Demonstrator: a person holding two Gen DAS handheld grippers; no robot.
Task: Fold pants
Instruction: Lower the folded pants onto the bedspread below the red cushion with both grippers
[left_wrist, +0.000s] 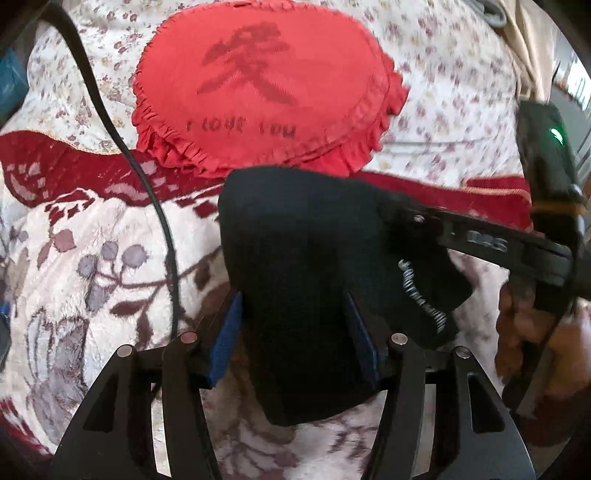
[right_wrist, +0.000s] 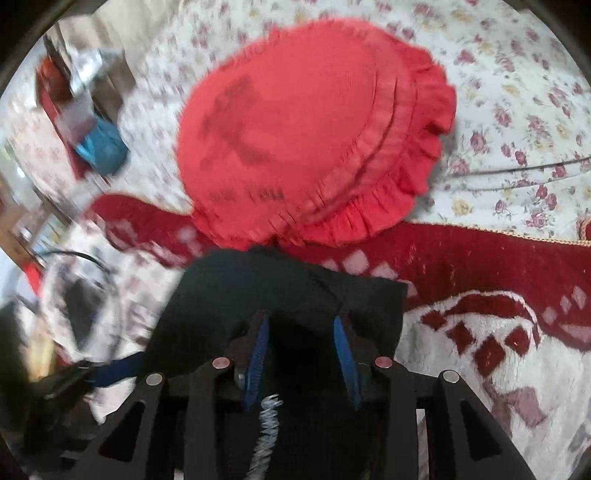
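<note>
Fingers of my left gripper (left_wrist: 293, 338) stand spread, the black pants (left_wrist: 295, 236) bunched between the blue pads; I cannot tell if they pinch. My right gripper (right_wrist: 301, 354) likewise straddles the pants (right_wrist: 258, 291) at lower centre. Above them lies a red frilled cushion (left_wrist: 258, 92) on the floral blanket (left_wrist: 92, 266). At left, a black cable (left_wrist: 147, 184) crosses the blanket.

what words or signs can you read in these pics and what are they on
"I love you": dark letters on the red heart pillow, below a large dark character resembling "天"; smeared in the right wrist view.
White print on the black pants: too blurred to read.
Pale marking on the right gripper's finger: unreadable.
</note>
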